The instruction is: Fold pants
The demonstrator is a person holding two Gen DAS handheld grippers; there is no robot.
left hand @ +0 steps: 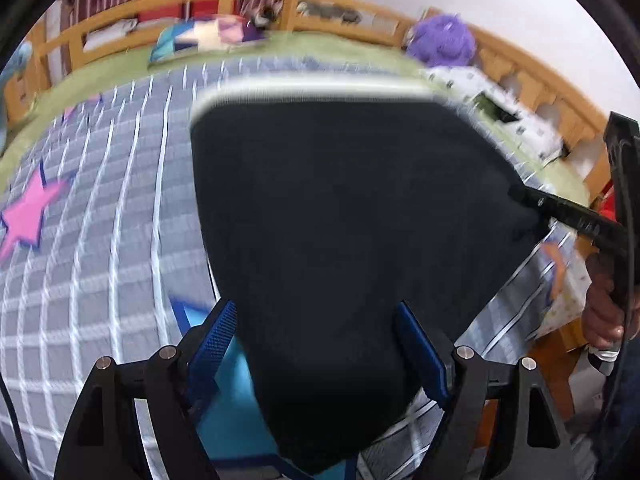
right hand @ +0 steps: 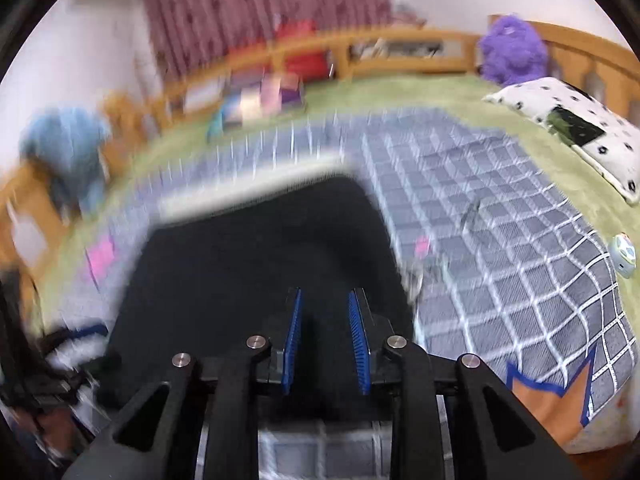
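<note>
The dark pants (left hand: 352, 216), pale waistband (left hand: 312, 90) farthest away, lie on the bed's checked quilt (left hand: 100, 240). They look soft, light and floppy, likely to sag, so I'd hold hems or corners. The left tongs (left hand: 320, 344) gape apart around the cloth; the right tongs (right hand: 325, 340) stand slightly apart over an edge, grip unclear.

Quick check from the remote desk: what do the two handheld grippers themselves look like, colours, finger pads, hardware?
Both match: the left gripper and right gripper have matte black angular linkage frames, round silver pivot pins and ribbed blue finger pads. A thin black cable runs beside the left one. The person's bare hand shows a light cuff.
</note>
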